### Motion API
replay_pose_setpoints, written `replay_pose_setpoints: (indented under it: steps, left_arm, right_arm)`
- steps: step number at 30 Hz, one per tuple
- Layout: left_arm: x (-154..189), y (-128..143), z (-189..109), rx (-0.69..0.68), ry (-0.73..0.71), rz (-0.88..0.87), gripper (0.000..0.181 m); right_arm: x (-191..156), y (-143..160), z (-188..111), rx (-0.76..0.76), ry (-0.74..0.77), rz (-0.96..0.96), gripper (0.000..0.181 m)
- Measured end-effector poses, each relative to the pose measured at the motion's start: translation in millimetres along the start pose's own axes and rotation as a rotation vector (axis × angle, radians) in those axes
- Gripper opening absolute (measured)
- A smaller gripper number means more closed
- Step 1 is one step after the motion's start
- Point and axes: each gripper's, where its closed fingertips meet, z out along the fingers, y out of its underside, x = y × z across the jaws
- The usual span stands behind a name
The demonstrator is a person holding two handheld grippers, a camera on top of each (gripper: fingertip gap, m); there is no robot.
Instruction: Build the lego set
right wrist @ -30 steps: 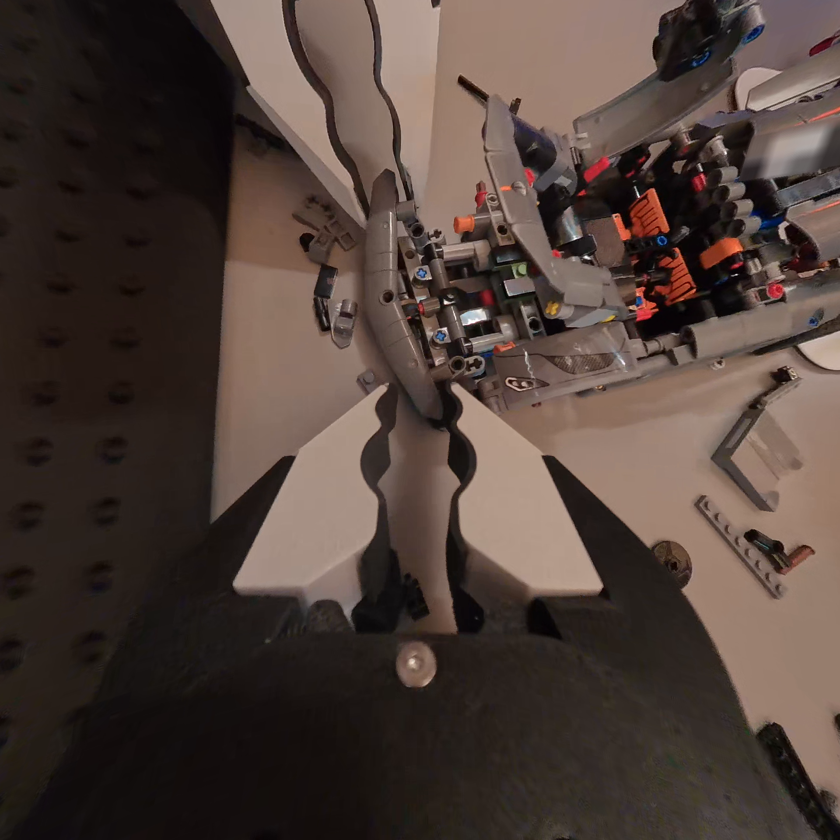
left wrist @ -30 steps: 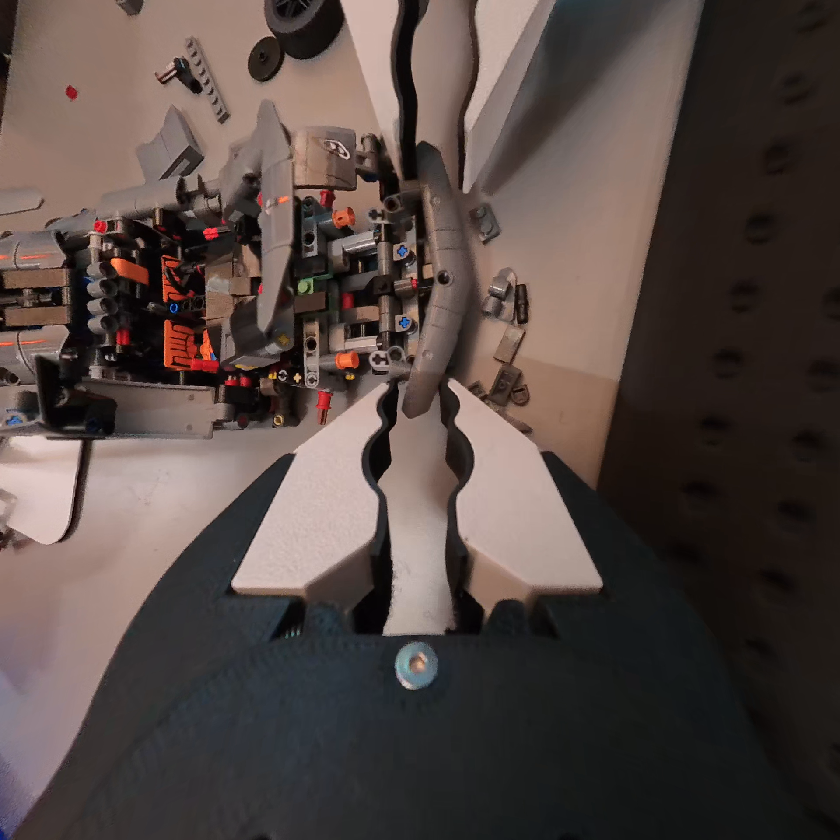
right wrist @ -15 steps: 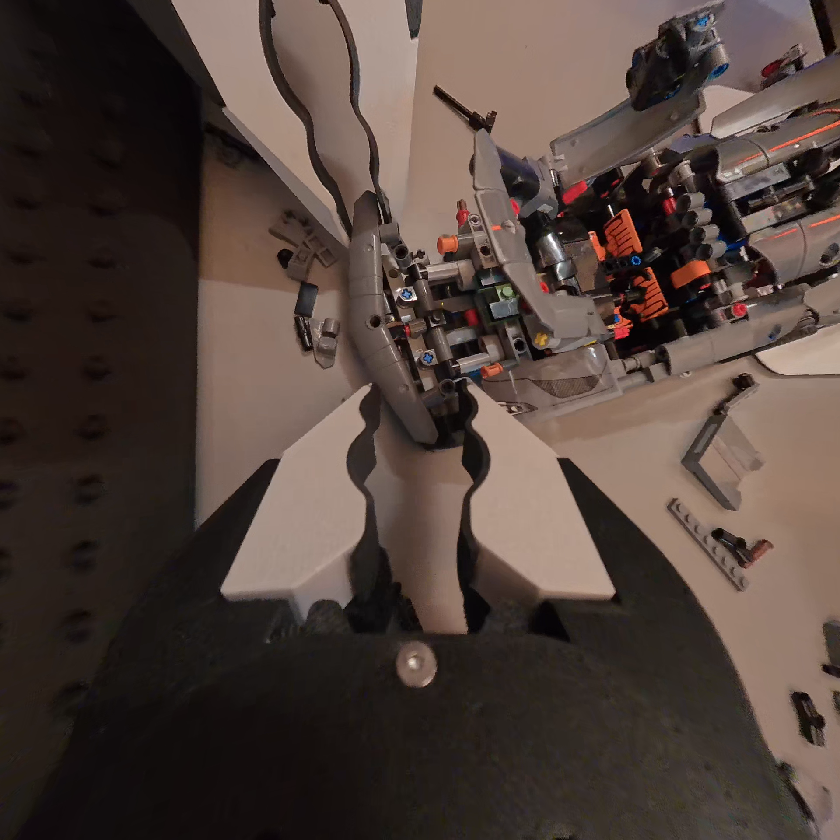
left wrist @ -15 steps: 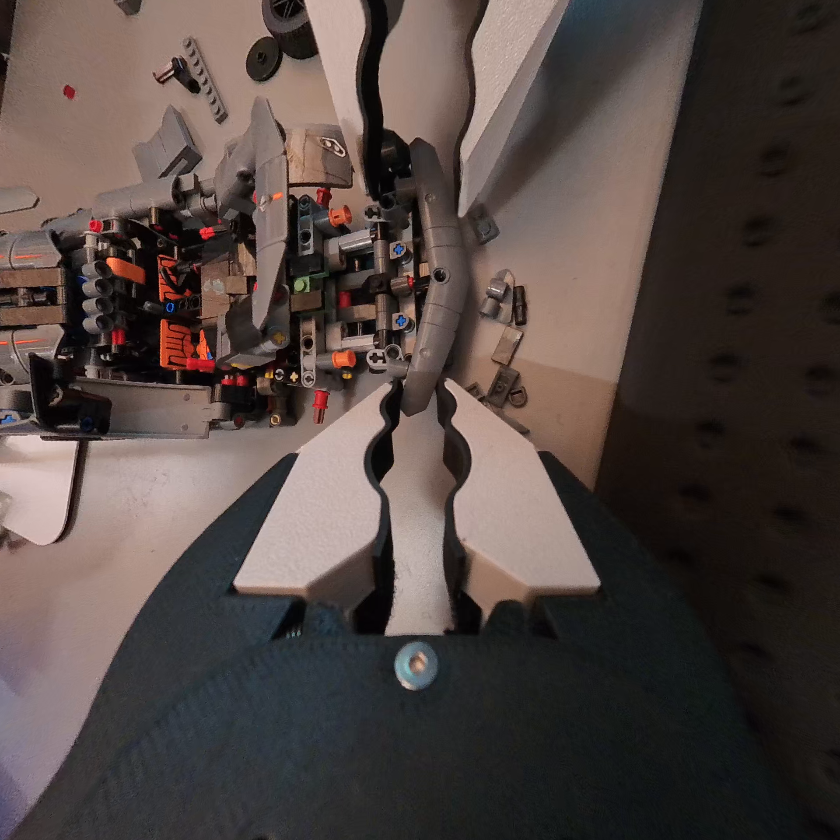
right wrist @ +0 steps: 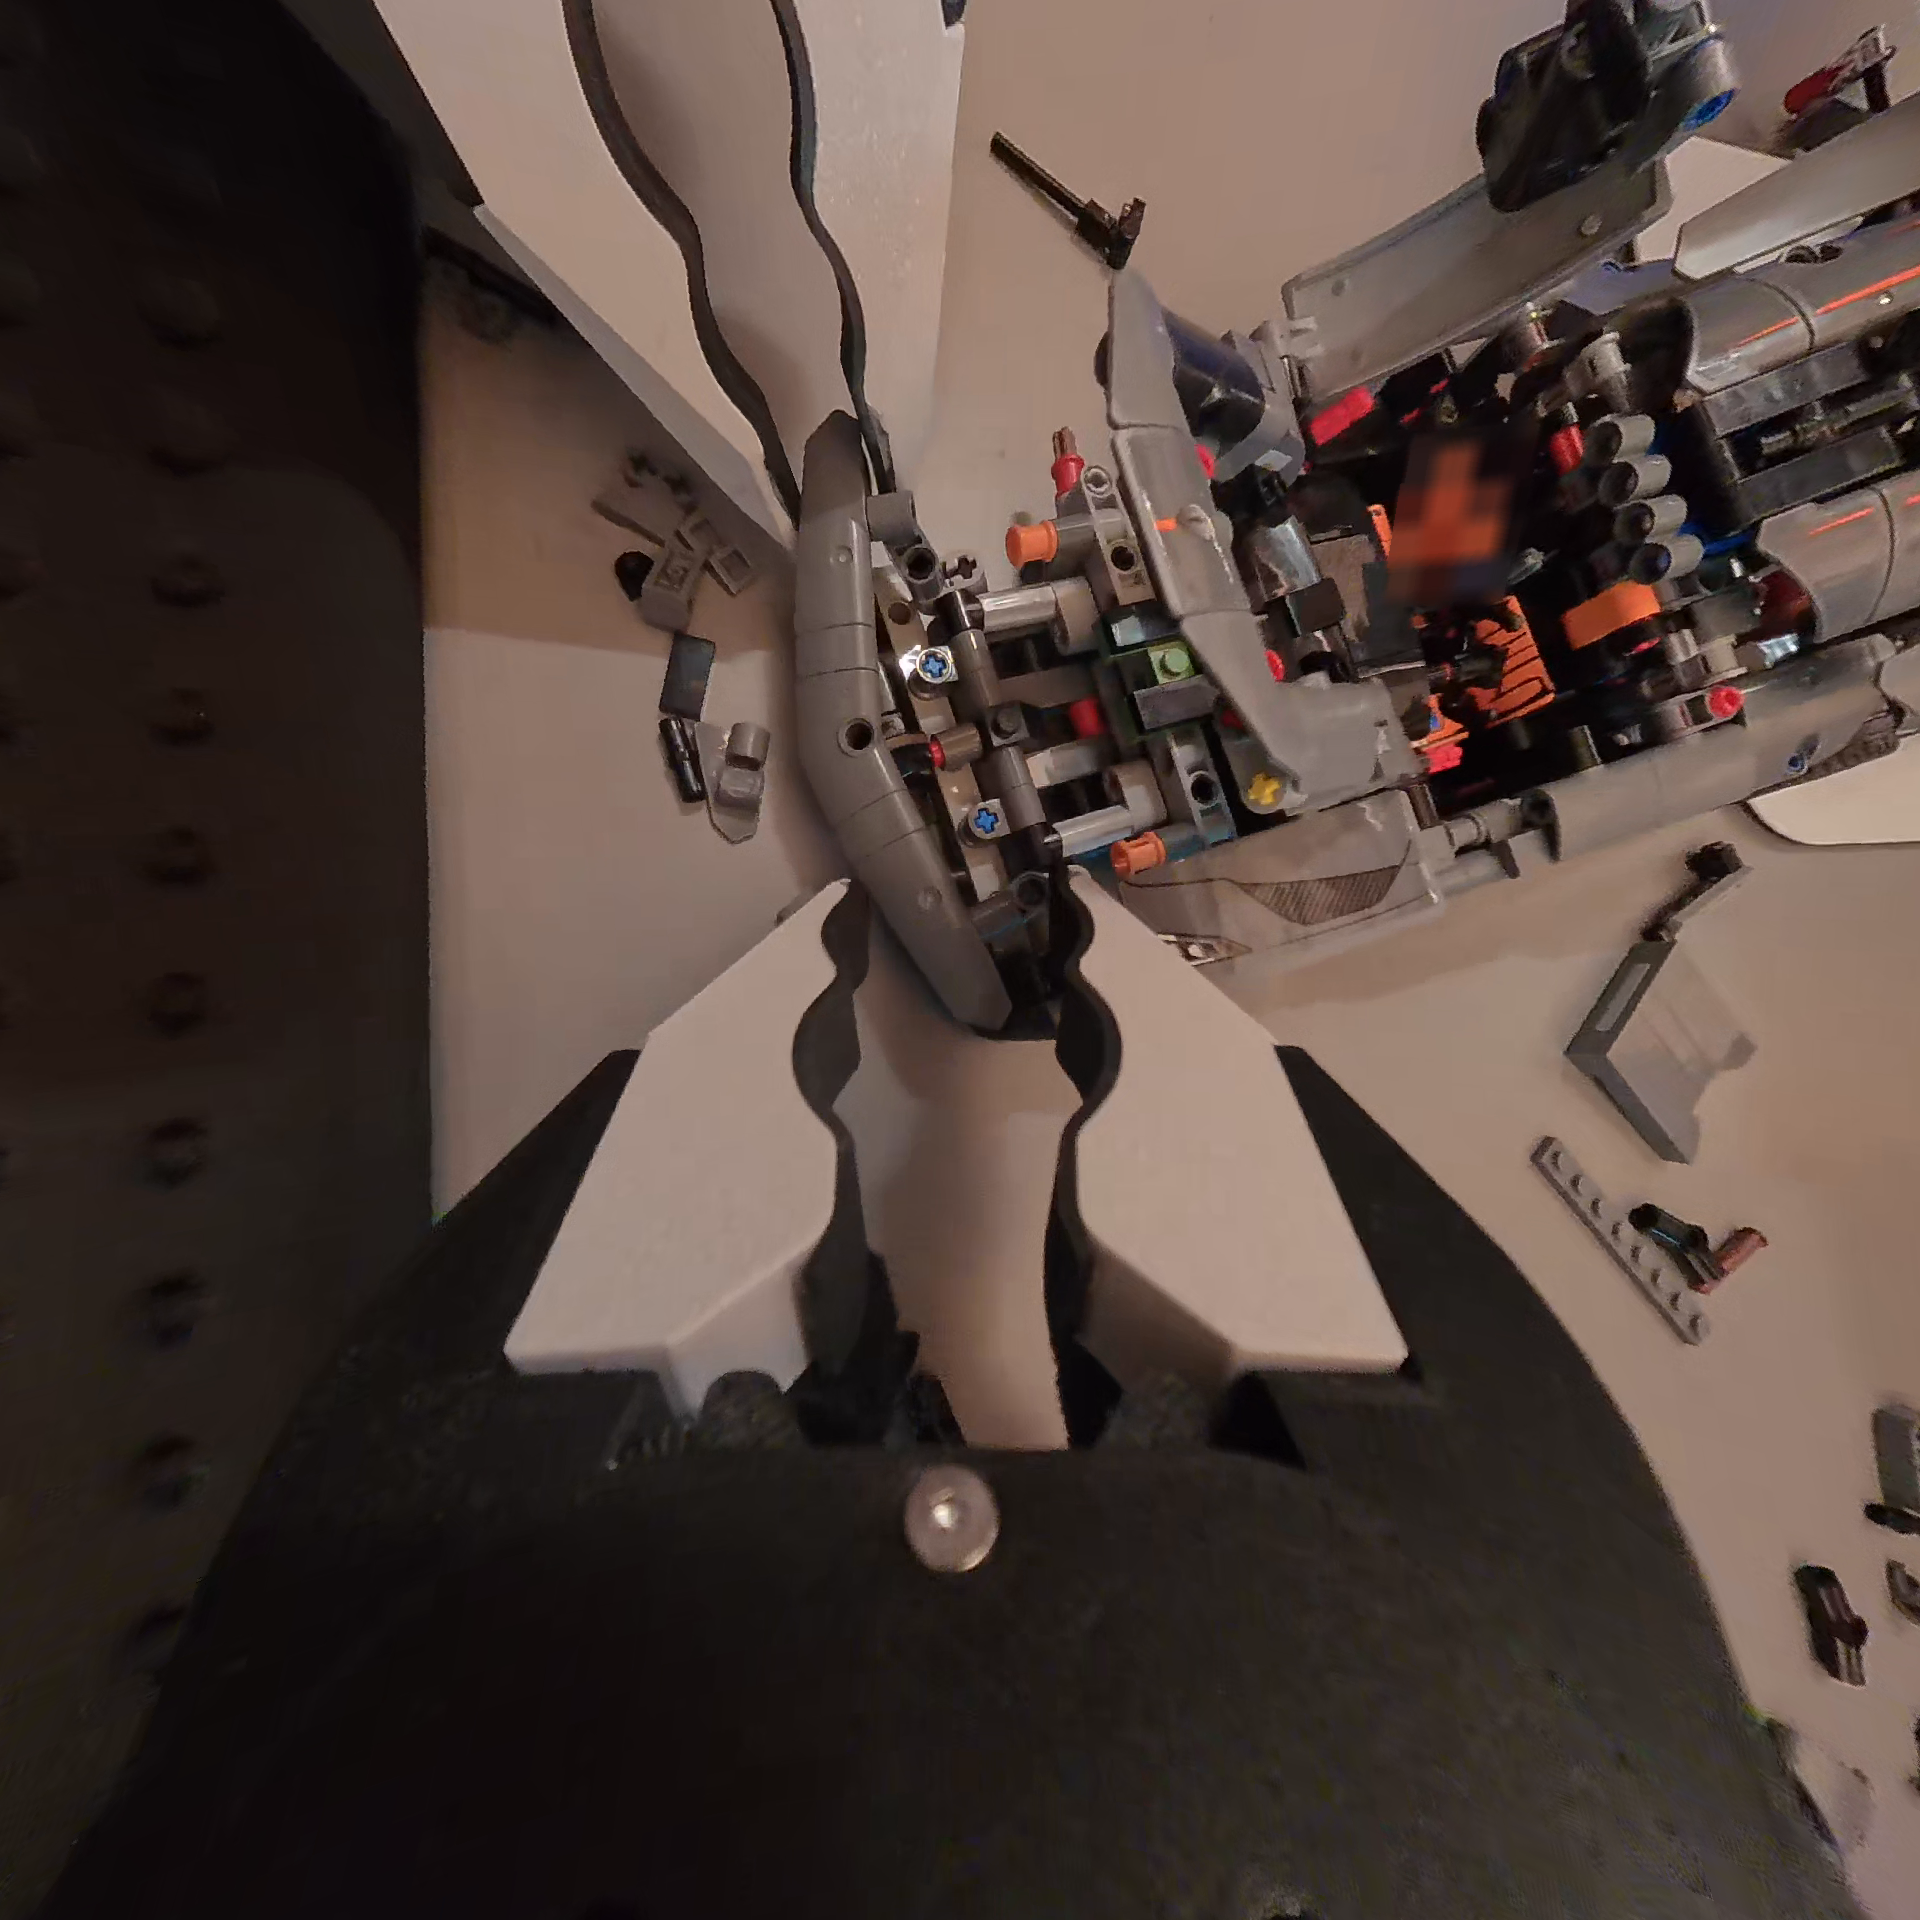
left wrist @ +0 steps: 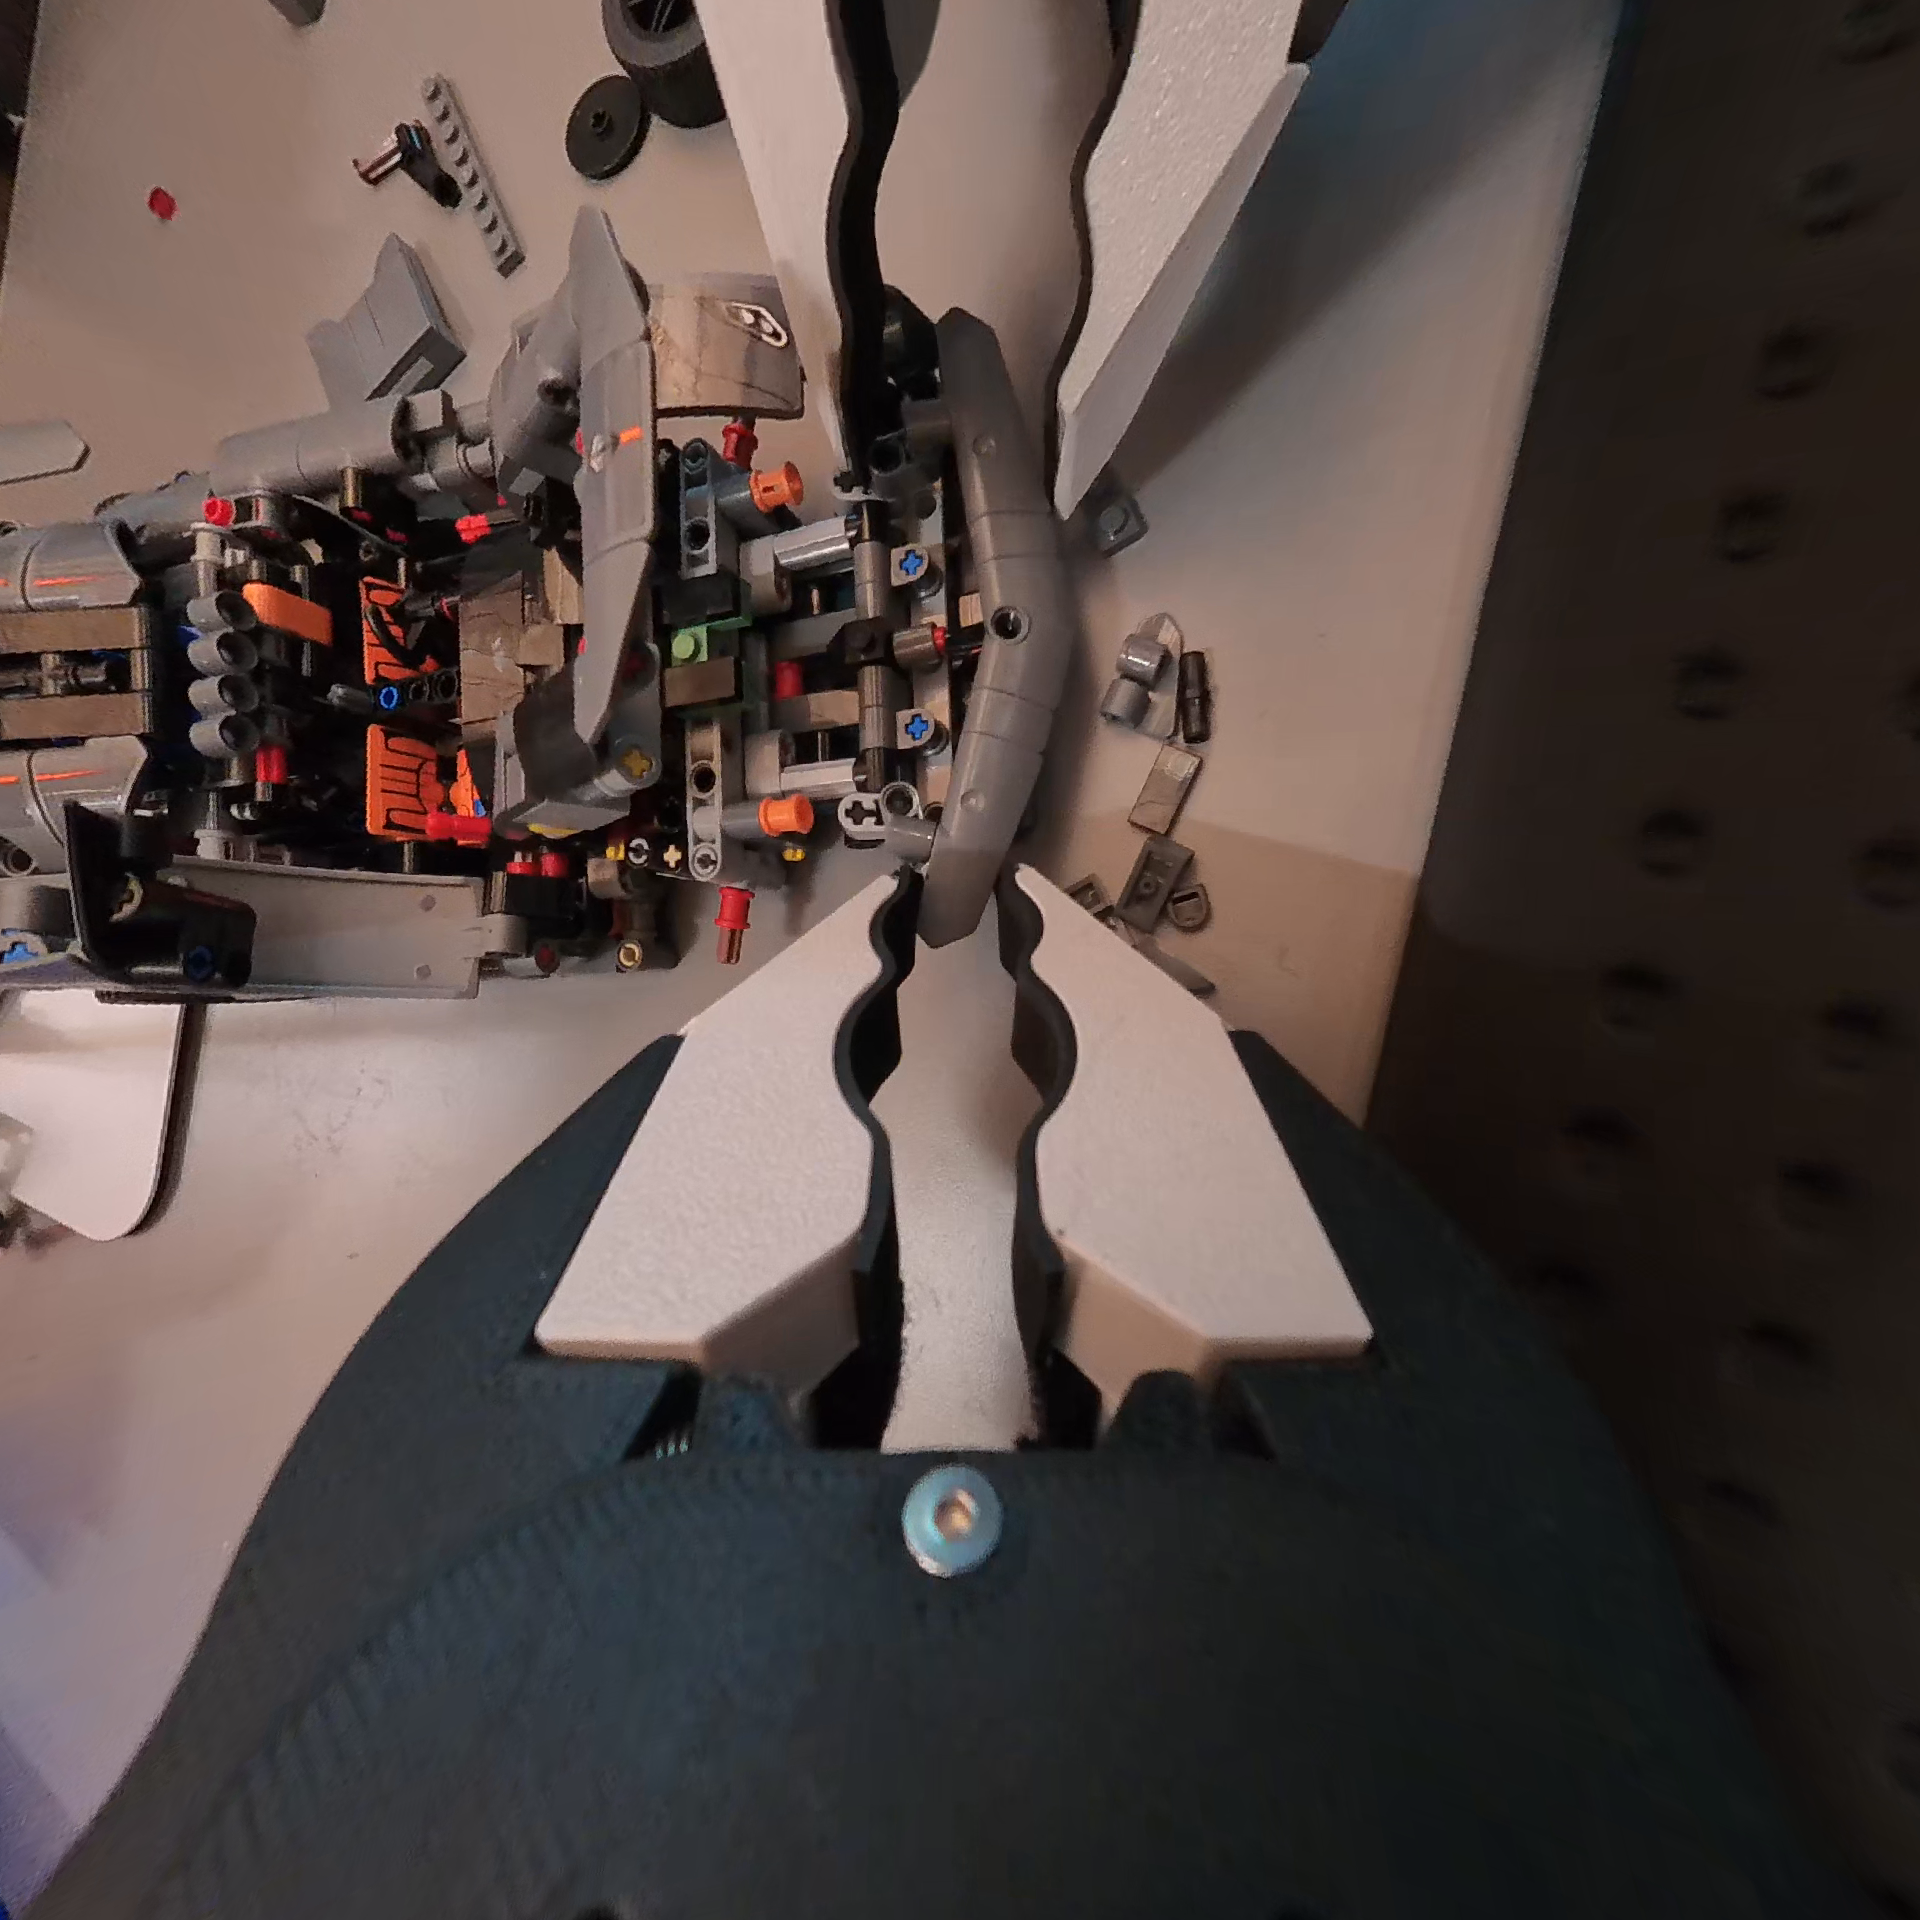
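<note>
A half-built grey, black and orange lego car lies on the white table and also shows in the right wrist view. A curved grey panel runs across its front end. My left gripper is shut on one tip of the panel, and it shows at the top of the right wrist view. My right gripper is open. Its jaws stand on either side of the panel's other tip and the black frame behind it. It shows at the top of the left wrist view.
Small loose grey pieces lie beside the panel. A black wheel, a long grey plate, an angled grey piece and a black axle lie around the car. A dark studded mat borders the table. The tips of one gripper are about 7 cm away from the tips of the other.
My right gripper has opened wider and moved forward, so its jaws now reach around the panel's tip and the frame. My left gripper keeps its hold on the other tip.
</note>
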Motion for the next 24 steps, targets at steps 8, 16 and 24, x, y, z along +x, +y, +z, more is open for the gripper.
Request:
replay_pose_setpoints:
  steps: [8, 16, 24]
  left_arm:
    - [-0.4, 0.2, 0.6, -0.002, -0.005, -0.006, 0.013]
    - [-1.2, 0.7, 0.1, -0.003, -0.006, -0.01, 0.013]
    - [-0.3, 0.4, 0.0, 0.002, 0.0, -0.004, 0.013]
  right_arm:
    - [-1.0, -0.7, 0.6, 0.023, -0.035, 0.026, 0.031]
    - [-2.0, -1.7, 2.1, 0.029, -0.039, 0.027, 0.03]
    - [-2.5, -3.0, 0.7, 0.046, -0.031, 0.015, 0.032]
